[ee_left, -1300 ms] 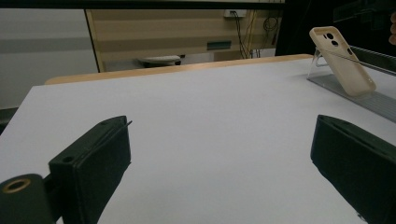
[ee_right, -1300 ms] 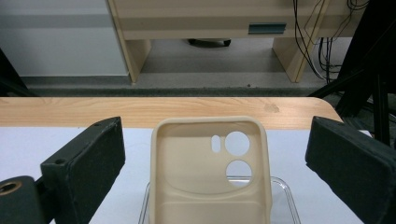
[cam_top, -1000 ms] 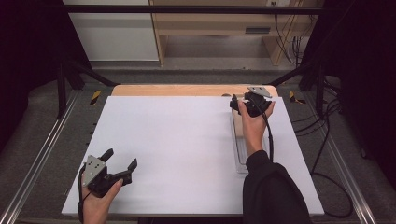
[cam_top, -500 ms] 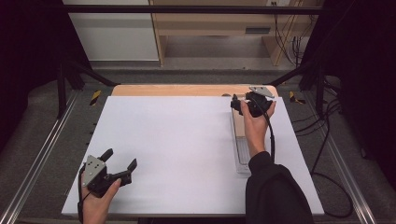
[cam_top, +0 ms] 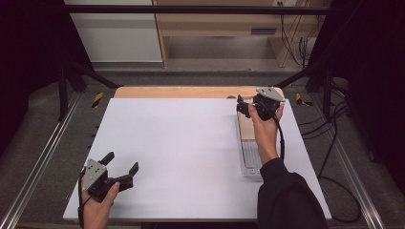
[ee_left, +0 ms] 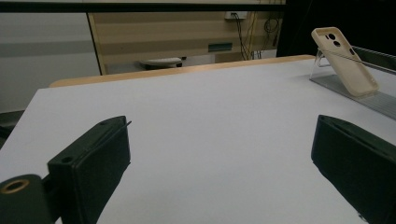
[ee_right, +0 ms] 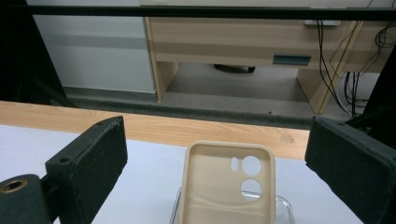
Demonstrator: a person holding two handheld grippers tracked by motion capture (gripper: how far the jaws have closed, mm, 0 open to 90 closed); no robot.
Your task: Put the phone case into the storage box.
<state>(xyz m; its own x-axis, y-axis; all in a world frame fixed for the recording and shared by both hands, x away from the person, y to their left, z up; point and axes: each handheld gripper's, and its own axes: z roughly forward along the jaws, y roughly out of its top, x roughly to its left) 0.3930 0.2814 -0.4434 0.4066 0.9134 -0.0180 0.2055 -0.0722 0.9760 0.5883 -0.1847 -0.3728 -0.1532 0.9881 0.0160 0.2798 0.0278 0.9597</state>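
Lining up on the phone case

My right gripper, jaws wide apart, faces the beige phone case on its clear stand; I should centre, then close gently on its edges.

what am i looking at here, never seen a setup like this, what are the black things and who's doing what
A person sits at a white table holding a two-jaw tool in each hand. One picture is taken from above; the other two come from cameras riding on each tool, looking between its own black jaws.

The left tool hovers near the person, jaws open, holding nothing. The right tool is at the far side, jaws open above a beige phone case. The case leans on a clear stand that sits on a long tray. Nothing is gripped yet.
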